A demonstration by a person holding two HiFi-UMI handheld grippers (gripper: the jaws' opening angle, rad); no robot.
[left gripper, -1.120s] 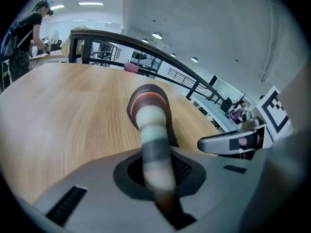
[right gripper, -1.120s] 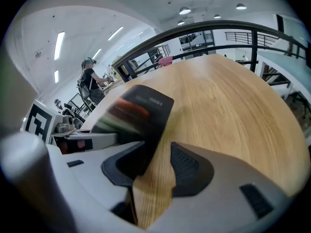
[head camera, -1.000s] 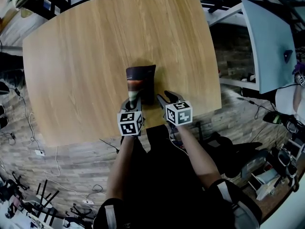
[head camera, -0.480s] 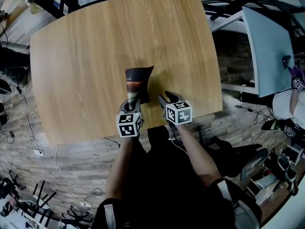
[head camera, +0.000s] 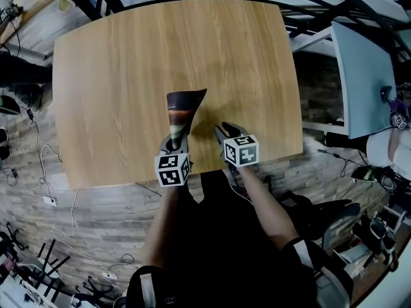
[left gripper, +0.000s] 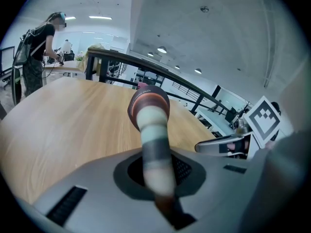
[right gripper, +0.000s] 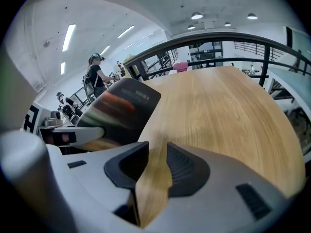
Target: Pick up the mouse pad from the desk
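The wooden desk (head camera: 115, 88) fills most of the head view. Its bare top runs from the near edge by the person's arms to a dark railing (right gripper: 218, 38) at the far side. Around it lies grey plank flooring (head camera: 96, 217) strewn with thin cables (head camera: 70, 223). A pale blue panel (head camera: 363, 69) stands off to the right.

The mouse pad (head camera: 183, 111) is up off the surface over the near middle of the desk. It is held by its near edge and curled along its length, and one far corner sticks up to the right. It is dark, with an orange and pale band across it. In the left gripper view it shows as a rolled strip (left gripper: 151, 125) rising out from between the jaws. In the right gripper view its dark underside (right gripper: 121, 110) hangs above the wood, just left of that gripper.

The left gripper (head camera: 176, 136) is clamped tight on the mouse pad's near edge, and its marker cube (head camera: 172, 169) sits just past the desk's near edge. The right gripper (head camera: 223, 132) hovers close beside the pad on the right without touching it. Its jaws have just been closing but stand apart, and only the desk top shows through the gap. Its marker cube (head camera: 242, 151) is level with the left one.

Far off in the room a person (left gripper: 36, 52) stands at another table.
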